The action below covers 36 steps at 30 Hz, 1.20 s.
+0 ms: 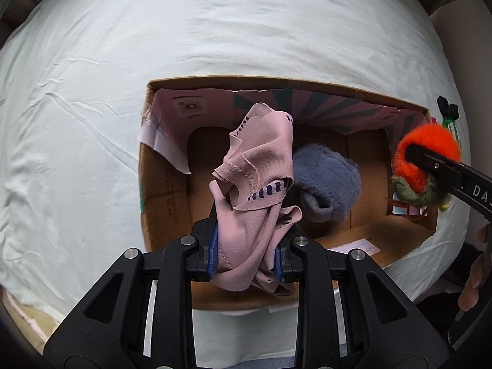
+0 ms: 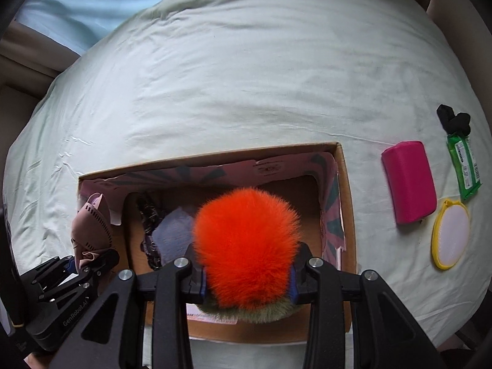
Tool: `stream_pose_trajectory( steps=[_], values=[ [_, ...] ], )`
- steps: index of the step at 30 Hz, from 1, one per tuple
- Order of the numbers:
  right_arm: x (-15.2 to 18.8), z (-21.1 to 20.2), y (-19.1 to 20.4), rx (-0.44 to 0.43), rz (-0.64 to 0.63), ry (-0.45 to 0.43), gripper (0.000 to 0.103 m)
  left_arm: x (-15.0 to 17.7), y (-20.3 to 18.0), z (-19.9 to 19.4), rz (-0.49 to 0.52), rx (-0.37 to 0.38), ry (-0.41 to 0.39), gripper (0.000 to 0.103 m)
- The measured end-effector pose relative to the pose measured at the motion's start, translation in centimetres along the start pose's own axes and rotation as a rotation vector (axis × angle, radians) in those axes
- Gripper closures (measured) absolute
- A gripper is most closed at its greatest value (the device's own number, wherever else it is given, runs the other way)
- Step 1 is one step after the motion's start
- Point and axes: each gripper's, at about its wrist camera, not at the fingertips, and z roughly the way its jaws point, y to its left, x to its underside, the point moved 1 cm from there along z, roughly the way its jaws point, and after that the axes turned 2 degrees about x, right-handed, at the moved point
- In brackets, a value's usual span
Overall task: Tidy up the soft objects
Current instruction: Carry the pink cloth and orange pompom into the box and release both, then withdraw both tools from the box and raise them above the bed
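The jaws of the left gripper (image 1: 246,264) were clamped on a crumpled pink cloth (image 1: 255,184), and the jaws of the right gripper (image 2: 247,279) were clamped on an orange and olive fluffy pompom (image 2: 246,246). Both loads hung over an open cardboard box (image 2: 346,215) resting on a bed (image 2: 246,77) covered by a pale sheet. The cloth hung over the left half of the box; the pompom hung over the right half, near the right wall.

The box already held a grey-blue fuzzy item (image 1: 326,181) and a dark patterned item (image 2: 149,221) (its type could not be determined).

To the right of the box, on the sheet, lay a pink case (image 2: 409,181), a green wipes packet (image 2: 466,166), a yellow-rimmed round object (image 2: 450,233) and a small black item (image 2: 453,120).

Probable faults from this position:
- The cloth trailed loosely around the left jaws. On release it could snag on a jaw and lift back out.
- The pompom hung close to the right wall. A release too far right could land it on the rim and let it roll onto the bed.
- The two grippers worked near each other over one box, so a sideways drift could cause contact.
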Motion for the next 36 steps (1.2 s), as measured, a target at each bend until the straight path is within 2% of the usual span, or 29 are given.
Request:
stream_pose_trajectory(
  steps=[2,3,4,5,6,7,8,10,23,36],
  values=[
    [-0.2,0.4,-0.2,0.002,0.0,0.009,0.069,-0.2,-0.1,0.1,0.002,0.009,-0.004,0.073],
    [-0.3,0.5,-0.2,-0.004,-0.001,0.015,0.069,-0.2,0.0,0.0,0.004,0.011,-0.008,0.054],
    [-0.5,0.7,-0.2,-0.011,0.003,0.017,0.066,-0.3,-0.1,-0.1,0.008,0.016,-0.013,0.018],
    [-0.7,0.7,-0.3,-0.019,0.008,0.017,0.059,-0.2,-0.2,-0.2,0.013,0.019,-0.018,0.001],
    [-0.8,0.8,-0.4,-0.027,0.013,0.017,0.056,-0.3,-0.4,-0.4,0.019,0.023,-0.022,0.0],
    [-1.1,0.7,-0.4,-0.029,0.018,0.014,0.043,-0.3,-0.6,-0.7,0.029,0.025,-0.028,0.0],
    [-1.2,0.7,-0.4,-0.023,0.018,0.008,0.023,-0.2,-0.8,-1.0,0.038,0.024,-0.042,0.0],
    [-1.5,0.4,-0.3,-0.025,0.014,-0.011,0.0,-0.2,-1.3,-1.4,0.062,0.024,-0.05,0.0],
    [-0.6,-2.1,0.9,-0.059,-0.007,-0.06,0.0,0.7,-1.1,-5.0,0.061,0.038,-0.099,0.0],
    [2.7,-9.3,3.7,-0.046,-0.072,-0.162,0.0,4.1,-0.4,-12.5,0.053,0.047,-0.225,0.0]
  ],
)
